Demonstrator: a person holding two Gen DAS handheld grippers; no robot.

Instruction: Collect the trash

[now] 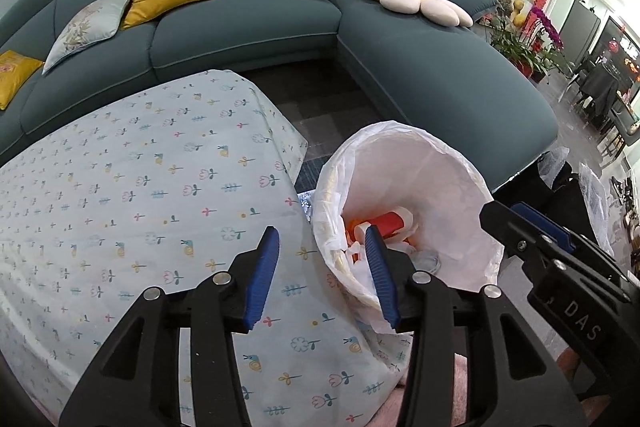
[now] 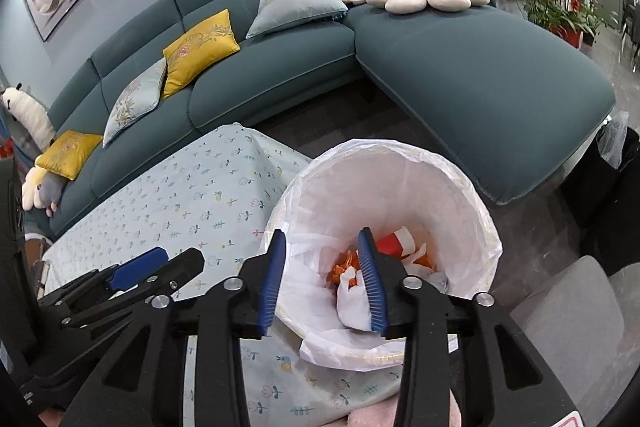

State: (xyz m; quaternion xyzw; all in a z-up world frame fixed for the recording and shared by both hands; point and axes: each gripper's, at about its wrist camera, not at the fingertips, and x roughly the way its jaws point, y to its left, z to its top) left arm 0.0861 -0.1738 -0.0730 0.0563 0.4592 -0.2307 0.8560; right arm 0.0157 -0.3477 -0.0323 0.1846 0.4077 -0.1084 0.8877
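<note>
A round bin lined with a white plastic bag (image 1: 444, 163) stands beside the table's right edge; it also shows in the right wrist view (image 2: 404, 171). Inside lie red, orange and white trash pieces (image 1: 390, 227), which also show in the right wrist view (image 2: 396, 247). My left gripper (image 1: 322, 247) is open and empty, over the table edge beside the bin. My right gripper (image 2: 322, 247) is open and empty, above the bin's mouth. The right gripper's body (image 1: 560, 251) shows at the right of the left wrist view. The left gripper's body (image 2: 136, 275) shows at the left of the right wrist view.
A table under a pale floral cloth (image 1: 132, 187) fills the left. A teal L-shaped sofa (image 1: 248, 31) with yellow and grey cushions, flower pillows and a red plush bear runs behind. Dark rug between sofa and table. A grey chair (image 2: 572, 323) stands at the right.
</note>
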